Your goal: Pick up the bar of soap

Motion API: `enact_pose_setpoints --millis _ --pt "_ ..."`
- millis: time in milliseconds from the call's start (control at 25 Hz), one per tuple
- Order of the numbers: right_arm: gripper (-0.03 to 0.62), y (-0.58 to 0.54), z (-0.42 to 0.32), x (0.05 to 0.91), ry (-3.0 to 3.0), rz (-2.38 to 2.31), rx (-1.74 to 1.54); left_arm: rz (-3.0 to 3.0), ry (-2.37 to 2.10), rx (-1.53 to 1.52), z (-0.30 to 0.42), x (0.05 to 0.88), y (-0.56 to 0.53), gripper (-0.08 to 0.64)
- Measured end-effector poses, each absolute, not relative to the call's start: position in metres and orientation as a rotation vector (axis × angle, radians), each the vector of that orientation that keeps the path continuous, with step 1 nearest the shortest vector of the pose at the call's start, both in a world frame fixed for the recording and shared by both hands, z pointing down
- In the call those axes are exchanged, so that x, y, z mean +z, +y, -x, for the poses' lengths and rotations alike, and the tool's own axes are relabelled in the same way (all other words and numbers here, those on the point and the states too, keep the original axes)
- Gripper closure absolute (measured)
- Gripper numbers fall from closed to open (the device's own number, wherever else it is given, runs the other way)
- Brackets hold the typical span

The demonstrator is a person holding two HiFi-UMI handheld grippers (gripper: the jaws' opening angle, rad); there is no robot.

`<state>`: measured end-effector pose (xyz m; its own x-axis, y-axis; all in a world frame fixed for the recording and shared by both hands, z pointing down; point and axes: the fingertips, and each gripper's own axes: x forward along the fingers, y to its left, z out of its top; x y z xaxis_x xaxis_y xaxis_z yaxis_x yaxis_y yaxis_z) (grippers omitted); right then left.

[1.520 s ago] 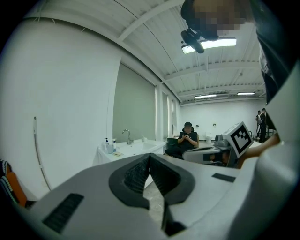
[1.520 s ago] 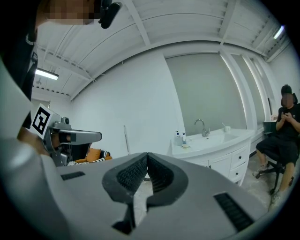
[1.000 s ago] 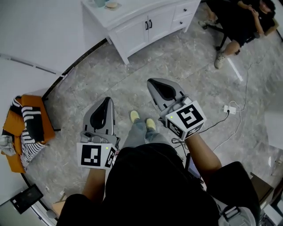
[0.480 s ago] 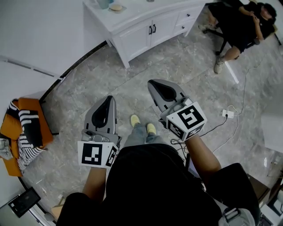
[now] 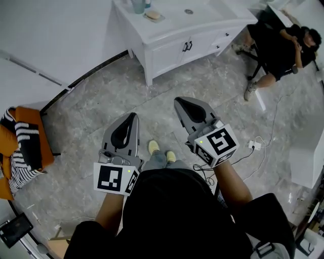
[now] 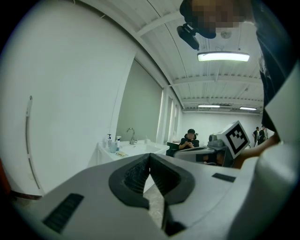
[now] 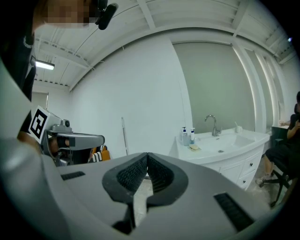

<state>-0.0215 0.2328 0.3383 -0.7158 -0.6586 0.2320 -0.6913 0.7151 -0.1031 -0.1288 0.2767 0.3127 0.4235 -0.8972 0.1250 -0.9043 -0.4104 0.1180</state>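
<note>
Ahead of both your grippers, well apart: bar of soap (image 5: 153, 15) on white vanity (image 5: 169, 50) counter, near bottles (image 5: 138, 6). Your left gripper (image 5: 132, 116): jaws pressed together, nothing between. Your right gripper (image 5: 178, 100): tips meeting too, empty. Both over grey floor (image 5: 101, 106), side by side, pointing toward vanity. Seated person (image 5: 283, 45) beyond right gripper, off to its right.
</note>
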Motion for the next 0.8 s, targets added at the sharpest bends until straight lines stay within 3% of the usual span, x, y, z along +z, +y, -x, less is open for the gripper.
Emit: enact_pose_setpoints --millis 800 --pt "0.583 0.194 0.06 0.343 -2.71 -1.03 0.273 -2.456 -1.617 0.056 0.167 0.327 0.24 0.551"
